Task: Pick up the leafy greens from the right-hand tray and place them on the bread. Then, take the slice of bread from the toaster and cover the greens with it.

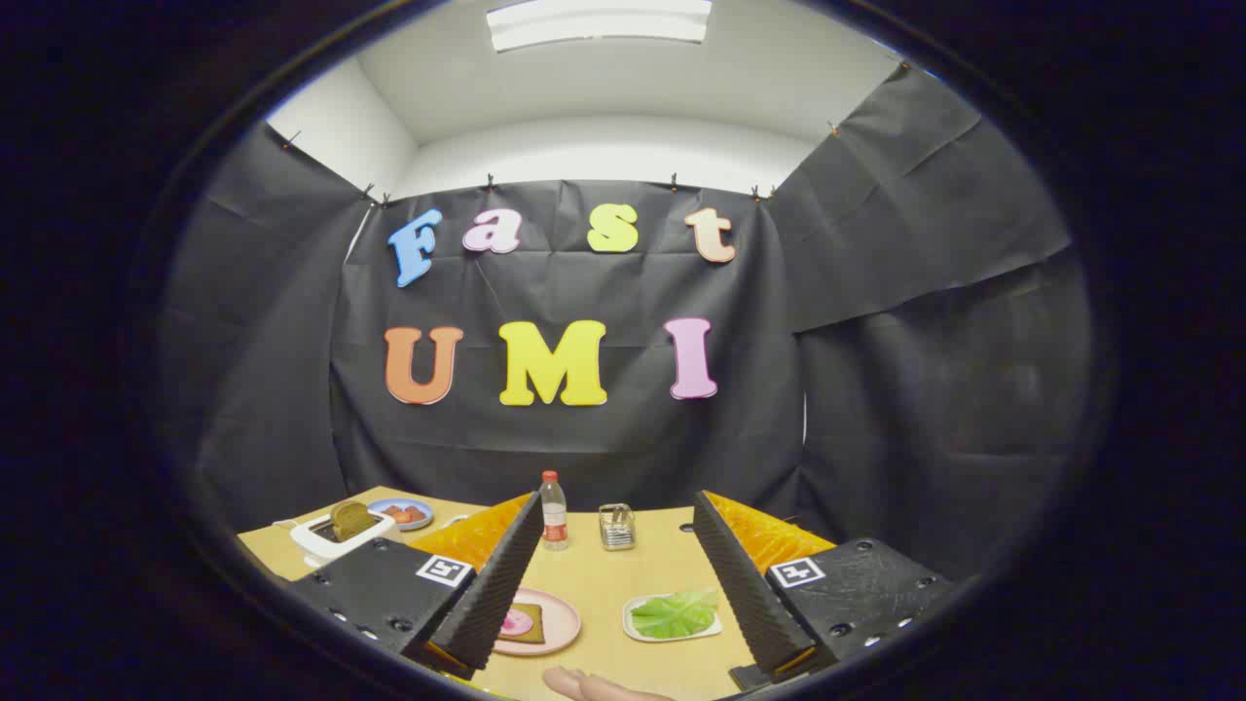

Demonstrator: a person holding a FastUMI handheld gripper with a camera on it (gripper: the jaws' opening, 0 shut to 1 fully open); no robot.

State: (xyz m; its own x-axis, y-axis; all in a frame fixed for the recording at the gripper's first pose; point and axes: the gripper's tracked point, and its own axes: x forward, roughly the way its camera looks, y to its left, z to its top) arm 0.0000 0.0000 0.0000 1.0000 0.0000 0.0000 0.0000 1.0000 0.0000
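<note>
On the far left of the wooden surface point(604, 584) stands a white toaster point(336, 537) with a dark slice of bread point(350, 519) sticking up out of its slot. Just right of the toaster, and a little further back, sits a small blue plate point(404, 513) with reddish food on it. Further right of the toaster, nearer the camera, a pink plate point(545, 623) carries a square slice of brown bread point(526, 623) with a pink round topping; the claw's left finger covers part of that plate. The claw point(613, 633) is released, its fingers spread wide and gripping nothing. Well right of the toaster, toward the back, stand a clear bottle point(553, 511) with a red cap and, beside it, a small metal rack point(616, 526). Between the fingers, nearer the right one, a white tray point(638, 628) holds the leafy greens point(677, 613). A person's hand point(594, 686) shows at the near edge of the surface.
</note>
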